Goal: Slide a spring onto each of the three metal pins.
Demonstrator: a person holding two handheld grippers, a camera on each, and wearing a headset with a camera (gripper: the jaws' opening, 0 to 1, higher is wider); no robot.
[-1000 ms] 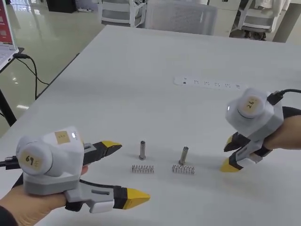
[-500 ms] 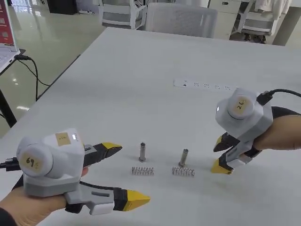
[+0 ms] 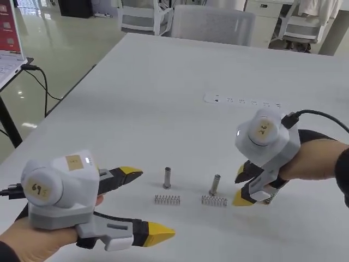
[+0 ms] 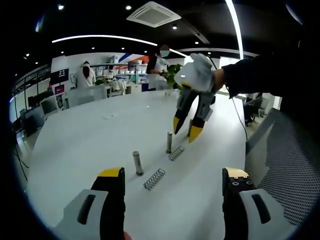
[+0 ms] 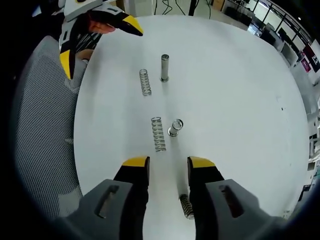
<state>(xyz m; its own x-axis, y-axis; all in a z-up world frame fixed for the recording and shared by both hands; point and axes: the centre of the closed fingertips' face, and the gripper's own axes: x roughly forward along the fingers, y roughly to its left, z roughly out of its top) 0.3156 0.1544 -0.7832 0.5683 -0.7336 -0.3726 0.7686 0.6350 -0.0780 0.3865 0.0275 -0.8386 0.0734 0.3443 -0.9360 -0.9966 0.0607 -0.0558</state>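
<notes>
We find the white table (image 3: 163, 82) carrying all the parts.

The left gripper (image 3: 151, 203) sits at 7 o'clock from the pins in the head view. Its jaws are spread wide and grip nothing. Its cap sticker (image 3: 38, 188) reads "69".

The right gripper (image 3: 240, 189) hangs at 3 o'clock from the right pin (image 3: 215, 184), tips down, jaws parted. Its label (image 3: 265, 129) appears to read "26".

A power strip (image 3: 245, 101) lies at 12 o'clock, well apart.

The left pin (image 3: 167, 178) and the right pin stand upright. The left spring (image 3: 167, 200) and the right spring (image 3: 214, 201) each lie flat at 6 o'clock of their pin.

A third spring (image 5: 186, 206) lies between the right gripper's parted jaws, close to one. We cannot tell whether it touches.
</notes>
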